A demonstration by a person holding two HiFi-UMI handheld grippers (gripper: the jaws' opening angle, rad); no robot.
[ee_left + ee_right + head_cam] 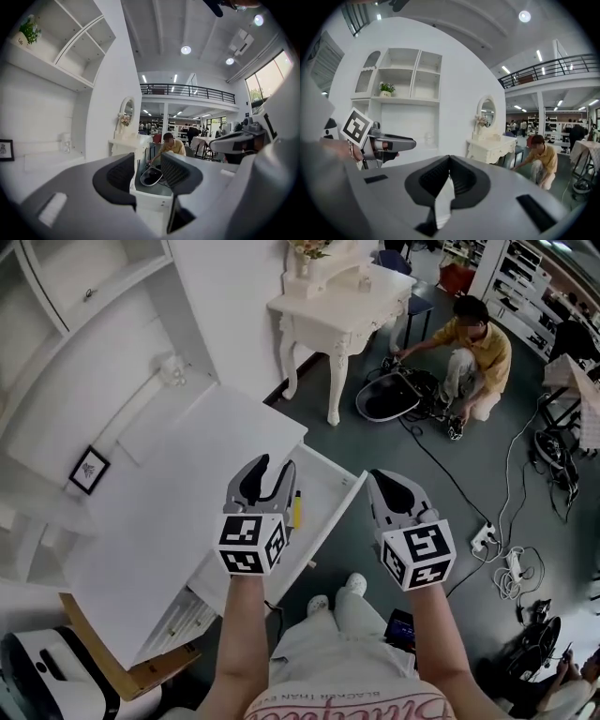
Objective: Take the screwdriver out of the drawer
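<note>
Screwdriver (296, 509), yellow-handled, lies in the open drawer (323, 489), just to the right of the left claw (275, 465) and well to the left of the right claw (376, 476), its length running roughly along the line the left claw points. From where I stand the left claw looks the one to take it. Its jaws are spread wide with nothing between them, and its own view shows only the drawer's white edge and the floor beyond through the gap of the left claw (147, 165). The tool itself does not show there, so the claw is not yet lined up. To do this well, I reckon the left claw should shift a little to its right and tip downward, so the handle sits squarely between the pads before they close. Gripping the thick yellow handle rather than the thin shaft would stop it rolling or swinging. It should then lift straight up to clear the drawer's front wall. The right claw (449, 161) has its jaws pressed together on nothing and hangs over the floor beyond the drawer front; it could steady the drawer if needed. As for the drawer, the screwdriver is the only thing I can see in it, though the left claw hides part of the inside.
</note>
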